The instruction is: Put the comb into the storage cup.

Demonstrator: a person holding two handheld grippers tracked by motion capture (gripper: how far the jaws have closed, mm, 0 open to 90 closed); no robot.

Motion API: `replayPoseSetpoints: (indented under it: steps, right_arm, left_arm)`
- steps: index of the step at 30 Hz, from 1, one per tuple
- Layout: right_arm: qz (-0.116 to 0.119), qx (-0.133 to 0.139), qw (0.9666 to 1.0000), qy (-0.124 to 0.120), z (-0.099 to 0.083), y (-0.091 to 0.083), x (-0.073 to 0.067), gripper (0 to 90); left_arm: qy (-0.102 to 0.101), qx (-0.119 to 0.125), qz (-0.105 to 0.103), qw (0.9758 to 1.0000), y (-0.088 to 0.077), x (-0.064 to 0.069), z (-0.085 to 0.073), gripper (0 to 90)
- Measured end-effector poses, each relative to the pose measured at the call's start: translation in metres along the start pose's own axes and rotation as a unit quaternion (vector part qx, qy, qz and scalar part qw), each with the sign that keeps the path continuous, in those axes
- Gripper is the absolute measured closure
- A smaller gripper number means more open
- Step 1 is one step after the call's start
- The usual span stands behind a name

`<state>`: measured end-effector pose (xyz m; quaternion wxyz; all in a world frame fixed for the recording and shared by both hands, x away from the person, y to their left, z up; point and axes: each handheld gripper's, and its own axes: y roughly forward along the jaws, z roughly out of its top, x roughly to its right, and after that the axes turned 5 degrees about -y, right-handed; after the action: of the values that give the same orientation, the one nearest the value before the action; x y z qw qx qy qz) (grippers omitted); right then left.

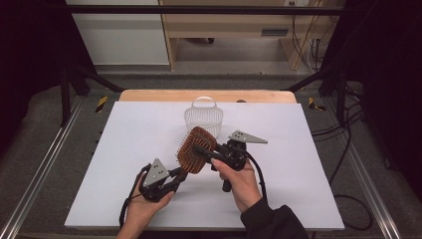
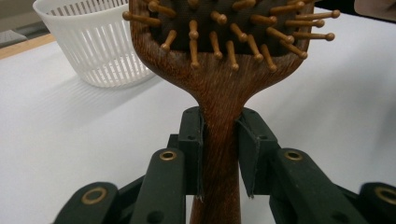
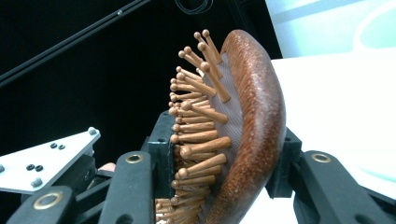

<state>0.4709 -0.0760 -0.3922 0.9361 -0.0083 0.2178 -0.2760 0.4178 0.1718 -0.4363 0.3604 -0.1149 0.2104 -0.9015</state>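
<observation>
A wooden paddle hairbrush point(image 1: 189, 157) with wooden pins is held above the white table, head tilted up toward the far side. My left gripper point(image 1: 180, 174) is shut on its narrow handle; in the left gripper view both jaws clamp the handle point(image 2: 219, 140) just below the head. My right gripper point(image 1: 203, 150) is shut on the brush head. In the right gripper view one jaw presses into the pins point(image 3: 196, 140) and the other sits against the curved wooden back point(image 3: 261, 130).
A white slatted plastic basket point(image 1: 203, 117) with a handle stands upright just beyond the brush, near the table's far edge; it also appears in the left gripper view point(image 2: 93, 42). The white board point(image 1: 129, 149) spreads to both sides. Black frame bars and cables surround the table.
</observation>
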Motion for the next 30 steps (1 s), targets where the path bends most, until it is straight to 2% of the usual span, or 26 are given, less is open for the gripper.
replayPoseSetpoints:
  steps: [11,21,24,26,28,29,30]
  right_arm:
    - [-0.001,-0.002,0.9998,-0.020,0.008,0.007,-0.009,55.9]
    - [-0.008,0.010,0.9998,-0.019,0.010,0.012,-0.011,56.0]
    - [-0.019,0.020,0.9994,-0.019,0.012,0.011,-0.010,55.9]
    - [-0.025,0.029,0.9992,-0.014,0.014,0.009,-0.007,55.9]
    - [-0.035,0.036,0.9987,-0.012,0.016,0.007,-0.003,55.8]
    - [-0.039,0.039,0.9984,-0.012,0.018,0.005,-0.002,55.7]
    - [-0.043,0.045,0.9980,-0.010,0.020,0.002,0.002,55.6]
  left_arm:
    - [-0.019,0.017,0.005,0.9997,-0.002,-0.004,-0.001,71.5]
    - [-0.035,0.034,0.023,0.9986,-0.004,-0.010,-0.003,68.4]
    - [-0.040,0.044,0.029,0.9978,-0.009,-0.013,-0.003,63.0]
    - [-0.042,0.052,0.024,0.9975,-0.014,-0.015,-0.003,56.4]
    - [-0.034,0.059,0.044,0.9967,-0.019,-0.015,-0.003,46.5]
    - [-0.033,0.065,0.048,0.9962,-0.022,-0.015,-0.002,42.2]
    - [-0.036,0.071,0.051,0.9955,-0.024,-0.015,-0.002,34.3]
